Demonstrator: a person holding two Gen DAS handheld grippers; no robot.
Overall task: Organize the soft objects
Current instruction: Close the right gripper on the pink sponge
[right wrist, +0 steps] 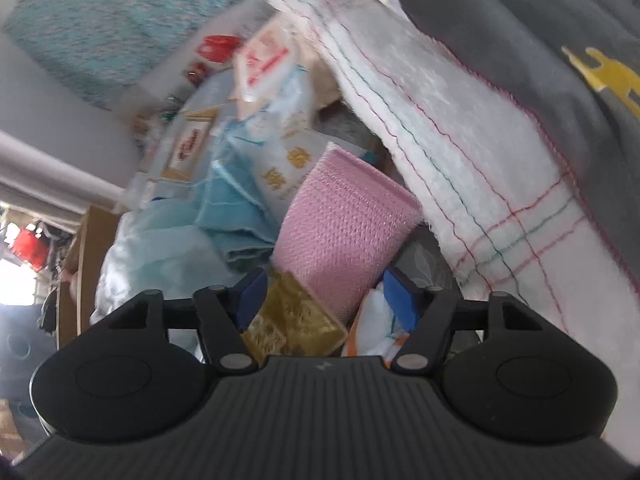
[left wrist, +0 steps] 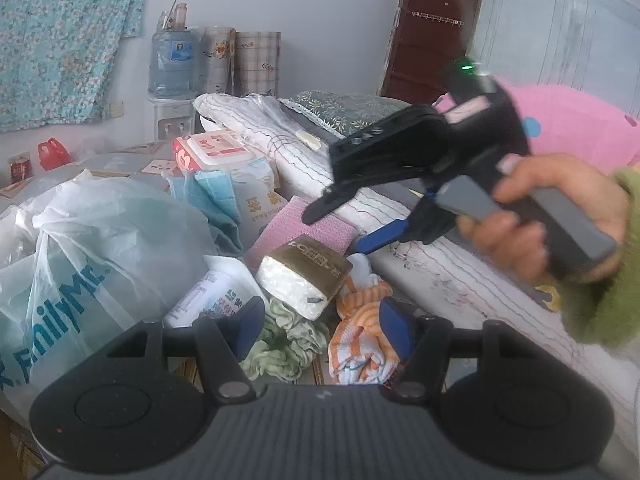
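Beside pink cloth (right wrist: 344, 216) — tissue pack (left wrist: 304, 276), striped towel (left wrist: 360, 336).

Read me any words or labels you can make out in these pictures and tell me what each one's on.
"FamilyMart", partly creased: translucent white plastic bag.
Gold print, unreadable: brown-wrapped white tissue pack.
Red print, blurred: red-and-white wipes pack.
Gold characters, blurred: pale blue tissue packet.
Blue label, too small: clear water jug.
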